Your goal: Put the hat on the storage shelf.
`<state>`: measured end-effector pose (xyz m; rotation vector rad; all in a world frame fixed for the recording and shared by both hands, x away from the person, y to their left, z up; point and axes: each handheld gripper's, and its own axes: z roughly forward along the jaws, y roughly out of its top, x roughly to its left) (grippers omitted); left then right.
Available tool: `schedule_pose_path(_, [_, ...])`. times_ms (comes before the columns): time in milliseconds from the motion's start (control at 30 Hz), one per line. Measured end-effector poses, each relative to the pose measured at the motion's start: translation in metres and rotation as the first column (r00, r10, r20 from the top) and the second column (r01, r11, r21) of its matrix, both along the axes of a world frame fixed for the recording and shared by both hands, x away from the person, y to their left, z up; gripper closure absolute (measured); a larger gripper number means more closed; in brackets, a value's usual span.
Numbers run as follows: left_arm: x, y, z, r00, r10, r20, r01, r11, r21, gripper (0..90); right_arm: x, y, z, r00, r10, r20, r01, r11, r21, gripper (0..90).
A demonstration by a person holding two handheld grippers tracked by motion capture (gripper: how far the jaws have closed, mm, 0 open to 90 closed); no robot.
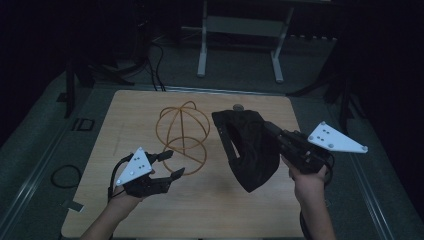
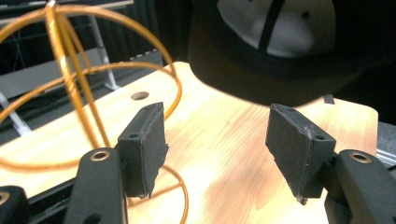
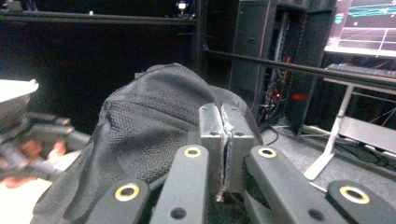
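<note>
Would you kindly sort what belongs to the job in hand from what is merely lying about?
In the job:
- black cap, clamped in the right tongs
- orange wire frame, just ahead of the open left tongs

Lying about:
- white stand behind the table
- loose cables on the floor

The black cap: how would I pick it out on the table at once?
Look at the wooden table; right of the orange wire frame at its middle, the right gripper is shut on the black cap. It is the one dark, soft fabric thing, lifted and hanging, not a thin wire loop.
</note>
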<state>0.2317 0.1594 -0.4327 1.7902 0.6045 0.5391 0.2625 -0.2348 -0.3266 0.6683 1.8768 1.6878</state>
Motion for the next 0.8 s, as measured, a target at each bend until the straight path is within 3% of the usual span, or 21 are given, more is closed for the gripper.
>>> schedule_pose_path(233, [-0.007, 0.014, -0.016, 0.9996, 0.023, -0.018, -0.023, 0.9996, 0.016, 38.5, 0.025, 0.016, 0.014, 0.9995, -0.029, 0.009, 0.029, 1.0, 0.007, 88.5])
schedule_pose_path(467, [-0.012, 0.026, -0.034, 0.9973, 0.059, -0.044, -0.059, 0.9982, 0.001, 38.5, 0.042, 0.028, 0.026, 0.9978, -0.064, 0.017, 0.064, 0.998, 0.002, 88.5])
schedule_pose_path(667, [-0.016, 0.038, -0.05, 0.9905, 0.107, -0.087, -0.11, 0.9934, -0.034, 27.7, 0.059, 0.042, 0.037, 0.996, -0.087, 0.02, 0.087, 0.996, -0.009, 88.5])
schedule_pose_path(700, [-0.018, 0.043, -0.055, 0.9864, 0.134, -0.095, -0.138, 0.9898, -0.034, 23.8, 0.062, 0.047, 0.043, 0.9952, -0.092, 0.034, 0.092, 0.996, -0.015, 88.5])
schedule_pose_path(800, [-0.019, 0.046, -0.063, 0.9824, 0.153, -0.108, -0.157, 0.9868, -0.038, 13.0, 0.065, 0.051, 0.048, 0.9946, -0.095, 0.042, 0.096, 0.995, -0.014, 88.5])
